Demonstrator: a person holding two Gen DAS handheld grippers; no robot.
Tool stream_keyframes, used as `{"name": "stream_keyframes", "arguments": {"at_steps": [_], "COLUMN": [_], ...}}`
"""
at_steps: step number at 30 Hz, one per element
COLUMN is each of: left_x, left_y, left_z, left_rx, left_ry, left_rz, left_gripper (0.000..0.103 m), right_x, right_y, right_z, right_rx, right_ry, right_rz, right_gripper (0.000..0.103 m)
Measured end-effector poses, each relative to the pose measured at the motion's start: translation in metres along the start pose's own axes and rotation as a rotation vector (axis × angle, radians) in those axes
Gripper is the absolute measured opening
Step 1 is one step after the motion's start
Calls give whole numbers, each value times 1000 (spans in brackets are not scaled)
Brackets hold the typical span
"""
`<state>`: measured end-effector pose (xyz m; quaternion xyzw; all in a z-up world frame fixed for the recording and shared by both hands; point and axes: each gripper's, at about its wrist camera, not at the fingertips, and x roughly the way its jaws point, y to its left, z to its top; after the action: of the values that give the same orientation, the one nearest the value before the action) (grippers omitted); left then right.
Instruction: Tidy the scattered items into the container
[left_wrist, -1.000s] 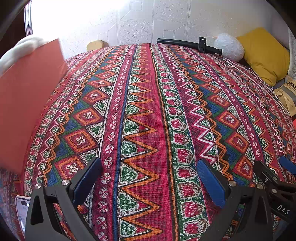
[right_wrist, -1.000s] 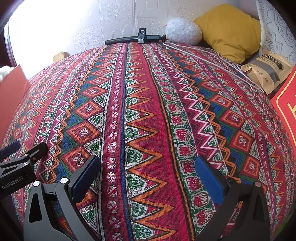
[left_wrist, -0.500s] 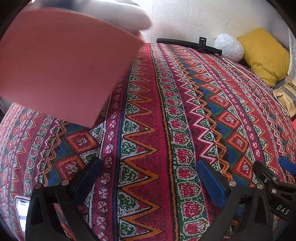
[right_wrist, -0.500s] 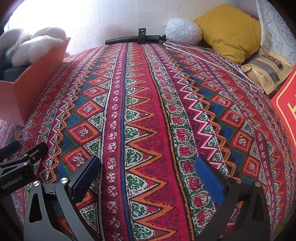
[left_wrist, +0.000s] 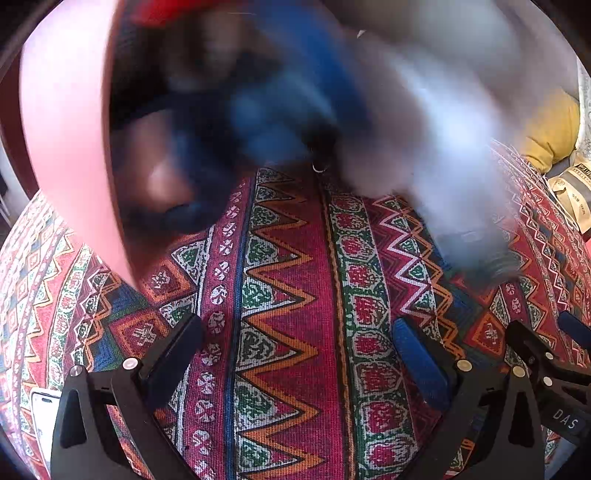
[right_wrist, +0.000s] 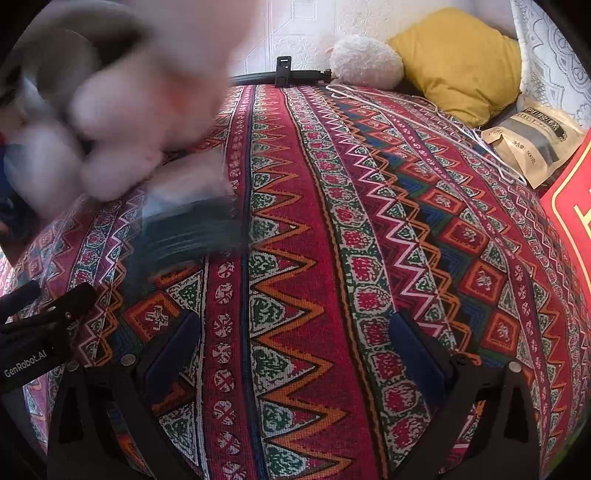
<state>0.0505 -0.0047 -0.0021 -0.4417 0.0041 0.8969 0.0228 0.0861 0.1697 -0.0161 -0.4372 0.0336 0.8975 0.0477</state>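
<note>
Nearest, left gripper (left_wrist: 295, 332): fingers spread wide, gripping nothing, poised low over the bed's patterned cover (left_wrist: 295, 406). Same for the right gripper (right_wrist: 293, 325): wide, empty, just above the cover.

Just past the fingertips, a motion-smeared heap of scattered items. Closest, a dark ribbed item (right_wrist: 192, 229), on or just over the cover, ahead and left of the right fingers, ahead and right of the left ones. Too blurred to name; looks small and probably light. Best taken across its narrow sides once still.

Behind it, a white plush thing (right_wrist: 147, 92): judged soft, light, squashy, nothing fragile about it. Calls for a deep pinch into the bulk, not a loose tuft. Beside it, blue pieces (left_wrist: 258, 110), shape unreadable.

Left of those, the pink container (left_wrist: 66, 129), tipped with its mouth toward the camera, well ahead of the left fingers.

Farthest, by the wall: white hangers (right_wrist: 424, 110), a paper bag (right_wrist: 532, 144), a yellow pillow (right_wrist: 461, 62).
</note>
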Motion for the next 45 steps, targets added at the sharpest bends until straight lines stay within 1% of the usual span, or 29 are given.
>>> {"name": "stream_keyframes", "arguments": {"at_steps": [4, 9, 11, 24, 45], "left_x": [2, 7, 6, 18, 20], "left_y": [-3, 0, 2, 2, 4], "left_z": [0, -2, -3, -9, -13], "left_rx": [11, -2, -10, -6, -7], "left_ry": [0, 12, 6, 8, 8], "left_rz": [14, 4, -4, 1, 0], "left_gripper": [103, 103, 103, 103, 103], "right_x": [0, 0, -1, -1, -1], "right_y": [0, -1, 0, -9, -8], "right_z": [0, 1, 2, 8, 9], "right_rx": [-1, -4, -9, -6, -7], "right_ry": [1, 3, 2, 3, 3], "right_rz": [-1, -5, -11, -6, -8], "right_gripper": [102, 102, 102, 102, 102]}}
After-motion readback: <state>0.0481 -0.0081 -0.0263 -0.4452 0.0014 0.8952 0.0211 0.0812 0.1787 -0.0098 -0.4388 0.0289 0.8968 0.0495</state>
